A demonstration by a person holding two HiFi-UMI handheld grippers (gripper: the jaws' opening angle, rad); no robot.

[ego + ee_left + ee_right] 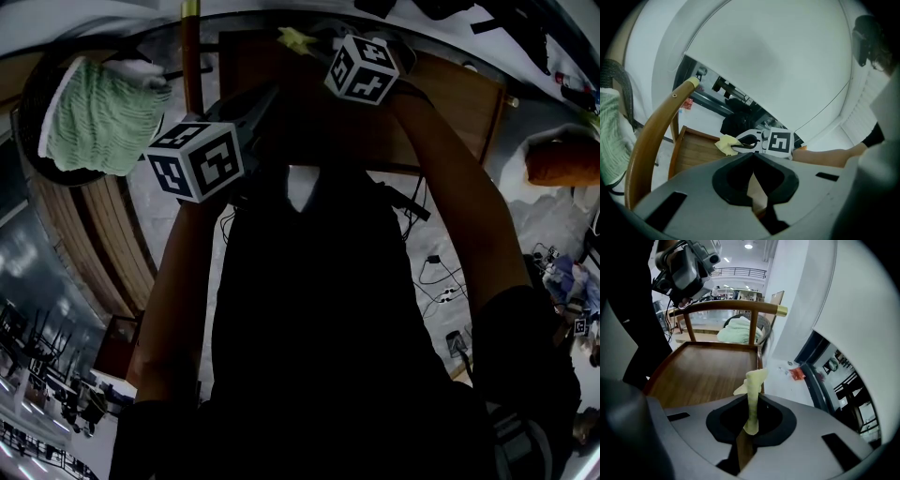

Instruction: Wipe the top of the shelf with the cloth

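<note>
Two hand-held grippers are raised over the brown wooden shelf top (703, 371). At the far left a pale green knitted bundle (98, 117) sits apart from the work, beside a brass-capped wooden post (190, 56). Next comes the left gripper (753, 161), its jaws pressed together with nothing between them, held off the wood. To its right, a small pale yellow cloth (756, 378) is pinched by one end in the right gripper (750, 404), whose jaws are clamped tight on it. The free end flops over above the wood near the shelf's edge; I cannot tell whether it touches.

That cloth looks light, thin and quite limp, so it will likely bunch or trail rather than push flat. A hold on a fold nearer its middle would probably leave more fabric under the jaws to press down and drag across the top.
</note>
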